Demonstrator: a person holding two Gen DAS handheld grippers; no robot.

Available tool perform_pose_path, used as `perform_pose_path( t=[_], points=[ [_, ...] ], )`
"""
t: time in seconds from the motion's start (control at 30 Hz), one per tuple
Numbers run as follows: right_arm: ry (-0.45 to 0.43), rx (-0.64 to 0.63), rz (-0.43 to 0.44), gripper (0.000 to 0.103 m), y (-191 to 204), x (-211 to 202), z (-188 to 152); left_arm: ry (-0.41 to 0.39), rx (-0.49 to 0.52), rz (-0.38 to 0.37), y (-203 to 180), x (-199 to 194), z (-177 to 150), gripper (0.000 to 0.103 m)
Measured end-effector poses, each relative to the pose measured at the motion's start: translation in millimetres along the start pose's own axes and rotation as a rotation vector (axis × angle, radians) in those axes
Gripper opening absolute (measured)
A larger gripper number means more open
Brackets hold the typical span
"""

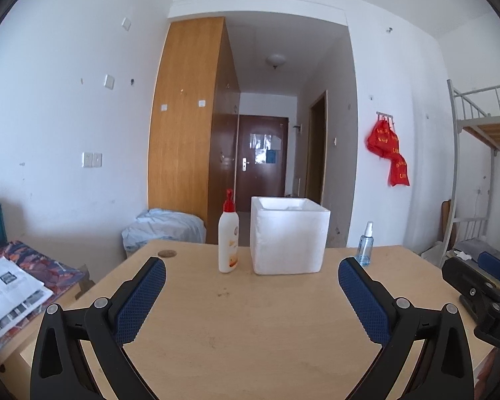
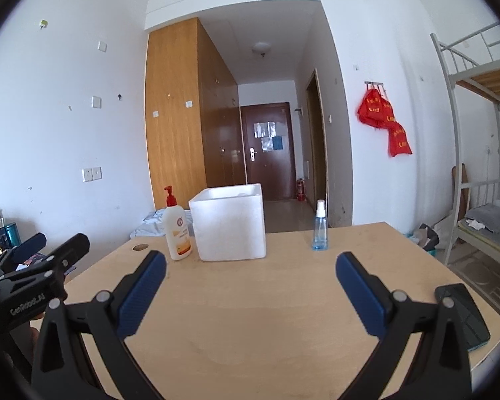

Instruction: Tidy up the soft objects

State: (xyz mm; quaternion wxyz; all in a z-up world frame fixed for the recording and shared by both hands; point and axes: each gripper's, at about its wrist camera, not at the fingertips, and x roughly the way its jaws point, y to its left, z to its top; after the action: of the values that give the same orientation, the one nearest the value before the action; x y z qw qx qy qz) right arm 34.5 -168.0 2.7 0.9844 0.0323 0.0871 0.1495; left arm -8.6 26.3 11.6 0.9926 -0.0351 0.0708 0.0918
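Observation:
A white foam box [image 1: 288, 235] [image 2: 229, 222], open at the top, stands near the far edge of the wooden table [image 1: 250, 316] [image 2: 250, 316]. Left of it stands a white lotion bottle [image 1: 228, 236] [image 2: 177, 230] with a red pump. A small blue spray bottle [image 1: 365, 245] [image 2: 319, 226] stands to the box's right. My left gripper [image 1: 251, 271] hovers open above the table's near half, nothing between its blue pads. My right gripper [image 2: 251, 265] is open too and holds nothing. Each gripper shows at the side of the other's view.
A dark phone [image 2: 463, 313] lies at the table's right edge. A low table with papers [image 1: 10, 293] and bottles stands left. A wooden wardrobe [image 1: 186, 133], a covered bundle [image 1: 165, 226] on the floor, red bags [image 1: 388, 150] on wall hooks and a bunk bed [image 2: 476, 153] surround the table.

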Motion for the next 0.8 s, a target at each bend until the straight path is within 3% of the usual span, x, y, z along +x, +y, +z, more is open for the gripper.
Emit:
perform_pose_path(
  t=[0.8],
  points=[
    [0.011, 0.002, -0.007, 0.103, -1.6, -2.0, 2.4, -0.02, 0.027, 0.014, -3.6, -5.6, 0.7, 0.103]
  ],
)
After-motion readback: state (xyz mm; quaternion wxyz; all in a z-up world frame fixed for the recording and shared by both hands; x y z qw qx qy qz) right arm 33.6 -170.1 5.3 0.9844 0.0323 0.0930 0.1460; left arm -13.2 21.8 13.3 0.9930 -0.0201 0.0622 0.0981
